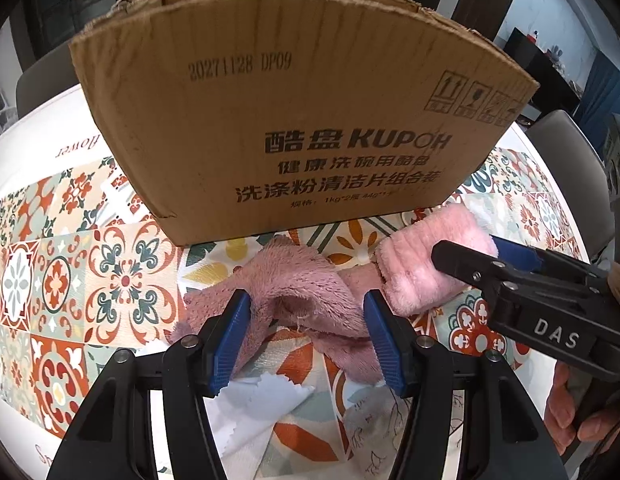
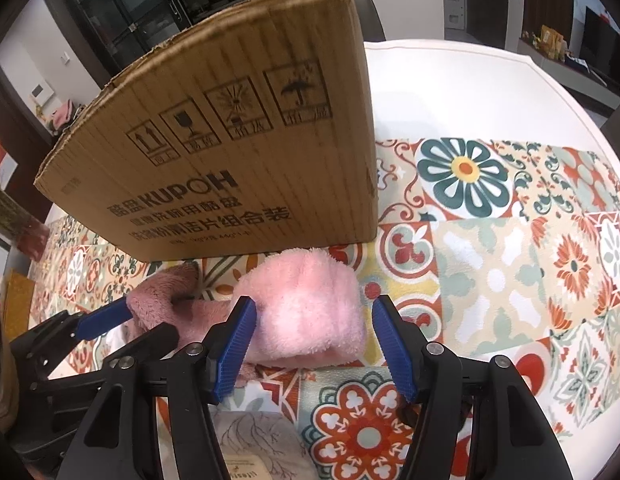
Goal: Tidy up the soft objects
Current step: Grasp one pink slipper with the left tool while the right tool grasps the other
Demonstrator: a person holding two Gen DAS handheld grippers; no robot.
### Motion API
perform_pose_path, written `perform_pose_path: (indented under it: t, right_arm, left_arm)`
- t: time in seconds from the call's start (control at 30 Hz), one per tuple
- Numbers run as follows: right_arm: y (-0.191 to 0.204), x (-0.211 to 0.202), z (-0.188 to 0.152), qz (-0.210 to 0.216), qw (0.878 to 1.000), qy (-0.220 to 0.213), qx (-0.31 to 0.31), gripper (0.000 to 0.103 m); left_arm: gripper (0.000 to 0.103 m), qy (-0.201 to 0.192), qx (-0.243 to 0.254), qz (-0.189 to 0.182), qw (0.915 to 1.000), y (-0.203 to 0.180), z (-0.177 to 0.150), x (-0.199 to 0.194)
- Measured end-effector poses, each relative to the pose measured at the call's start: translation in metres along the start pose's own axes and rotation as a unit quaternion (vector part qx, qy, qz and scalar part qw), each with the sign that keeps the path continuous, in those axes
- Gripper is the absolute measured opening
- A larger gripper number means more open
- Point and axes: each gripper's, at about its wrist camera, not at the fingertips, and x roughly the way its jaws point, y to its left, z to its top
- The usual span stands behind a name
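A mauve fuzzy cloth (image 1: 298, 284) lies crumpled on the patterned tablecloth in front of a tall cardboard box (image 1: 294, 120). My left gripper (image 1: 308, 332) is open, its blue pads on either side of the cloth. A light pink fluffy folded item (image 1: 429, 268) lies to the right of it. In the right wrist view the pink item (image 2: 313, 308) sits between the open pads of my right gripper (image 2: 313, 344). The box (image 2: 238, 160) stands just behind. The mauve cloth (image 2: 162, 296) and the left gripper's fingers (image 2: 106, 316) show at the left.
A white cloth (image 1: 266, 404) and a printed cloth (image 2: 262, 444) lie near the front table edge. The tablecloth (image 2: 489, 264) covers a white table. Chairs stand beyond the table (image 1: 569, 160). A hand (image 1: 569, 408) holds the right gripper.
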Motion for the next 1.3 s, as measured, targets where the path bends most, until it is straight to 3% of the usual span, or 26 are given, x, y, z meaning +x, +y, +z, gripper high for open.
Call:
perform_pose_path:
  t: [0.17,0.27,0.57,0.77,1.3]
  right_arm:
    - [-0.001,0.005,-0.003,0.012,1.000,0.003,0.004,0.061]
    - [0.002,0.006,-0.005,0.013,1.000,0.002,0.001,0.060]
    - [0.012,0.001,-0.009,0.008,1.000,-0.006,-0.018,0.036]
    - [0.020,-0.008,-0.011,0.005,0.999,-0.017,-0.026,0.031]
    - [0.026,-0.049,-0.013,0.008,0.998,-0.057,-0.023,0.031]
  left_arm:
    - [0.054,-0.001,-0.005,0.002,1.0000,0.000,0.000,0.009]
    - [0.041,0.006,-0.010,0.000,0.9999,0.000,-0.001,0.017]
    - [0.015,0.004,-0.023,-0.005,0.9997,0.000,-0.007,0.016]
    - [0.013,-0.011,-0.028,-0.011,0.9995,0.001,-0.010,0.001]
    - [0.013,-0.062,-0.030,-0.006,0.9976,0.000,-0.022,-0.058]
